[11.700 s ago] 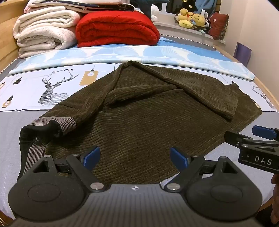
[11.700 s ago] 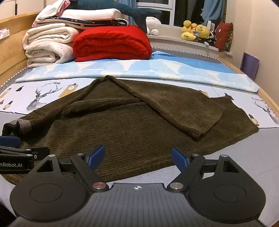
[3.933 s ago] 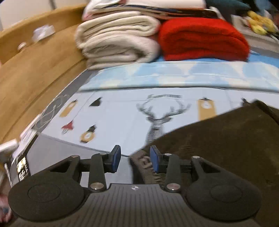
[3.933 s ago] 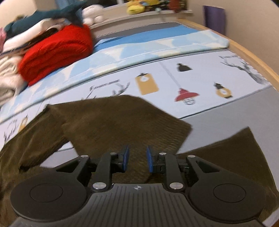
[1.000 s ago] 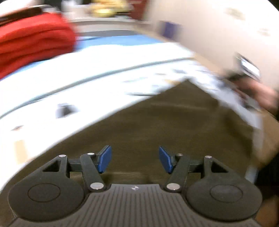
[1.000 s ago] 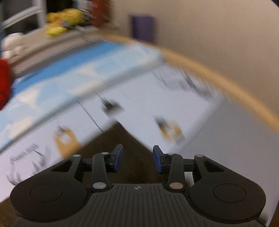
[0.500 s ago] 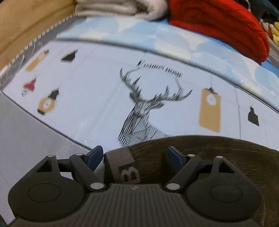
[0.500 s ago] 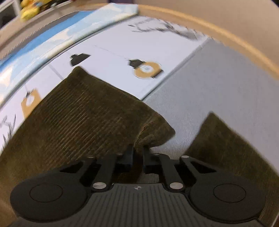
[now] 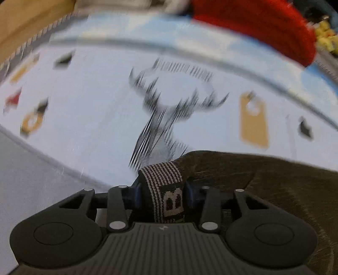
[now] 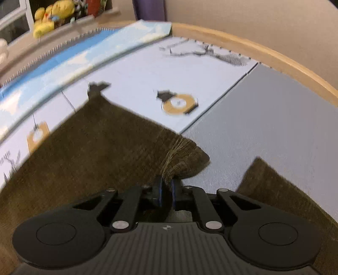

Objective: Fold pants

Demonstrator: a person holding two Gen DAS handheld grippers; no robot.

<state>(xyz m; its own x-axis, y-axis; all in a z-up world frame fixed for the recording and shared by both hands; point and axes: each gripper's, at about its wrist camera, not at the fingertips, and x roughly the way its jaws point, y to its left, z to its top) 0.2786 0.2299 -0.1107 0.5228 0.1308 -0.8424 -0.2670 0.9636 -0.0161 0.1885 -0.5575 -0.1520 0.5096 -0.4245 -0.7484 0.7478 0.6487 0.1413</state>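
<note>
While its jaws are closing on the striped waistband, the left gripper has the elastic band between its blue pads low in the left wrist view, though whether they already press it cannot be told from the blur. Pressed together, the right gripper pinches a bunched corner of a pant leg at the bottom centre of its own view, the cloth fanning out above the tips. Brown corduroy pants spread from there toward the left of that frame across a printed bedsheet, with a second dark flap at lower right on the grey part of the bed. Done well, this step likely calls for a firm bite on both ends before any lift, then raising them together so the fabric hangs even and does not slip or twist. Only the left wrist view shows the waistband, a deer print and a red blanket at upper right; only the right wrist view shows the leg end, the wooden bed rim and yellow plush toys at upper left.
</note>
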